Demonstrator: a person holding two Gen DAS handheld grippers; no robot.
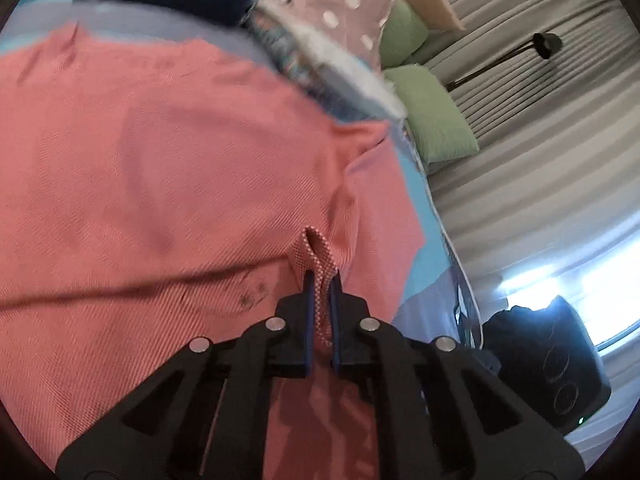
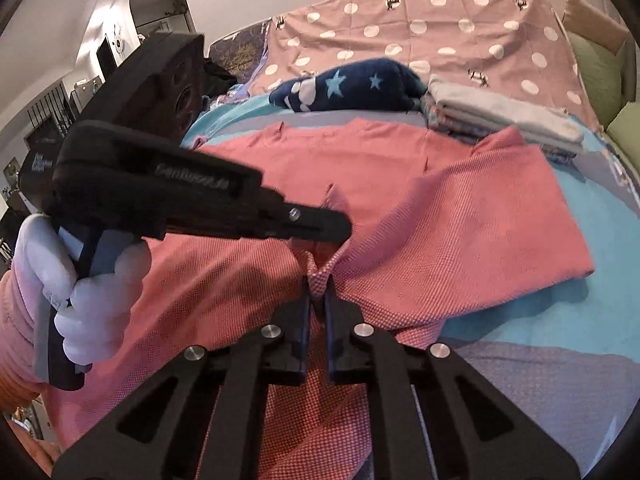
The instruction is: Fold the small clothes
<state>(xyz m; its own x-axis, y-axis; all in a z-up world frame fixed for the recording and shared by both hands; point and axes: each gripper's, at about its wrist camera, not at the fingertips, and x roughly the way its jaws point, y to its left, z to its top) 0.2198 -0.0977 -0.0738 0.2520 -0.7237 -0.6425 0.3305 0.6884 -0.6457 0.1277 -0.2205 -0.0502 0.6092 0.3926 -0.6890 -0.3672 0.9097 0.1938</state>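
Your left gripper (image 1: pixel 320 276) and right gripper (image 2: pixel 318 288) are each clamped on a pinched ridge of the pink garment (image 2: pixel 440 216), spread across the blue sheet (image 2: pixel 560 320). Beyond it lie a navy star-print bundle (image 2: pixel 352 88) and a folded stack (image 2: pixel 500 120); green pillows (image 1: pixel 432 120) line the edge.

The left gripper (image 1: pixel 319 280) is angled downward, its jaws closed on a pinched fold of the pink garment (image 1: pixel 160 160). The right gripper (image 2: pixel 318 292) is likewise tilted down and clamped on a fold of the same cloth. The left tool's handle is gripped by a white-gloved hand (image 2: pixel 72 280), seen from the right wrist view.
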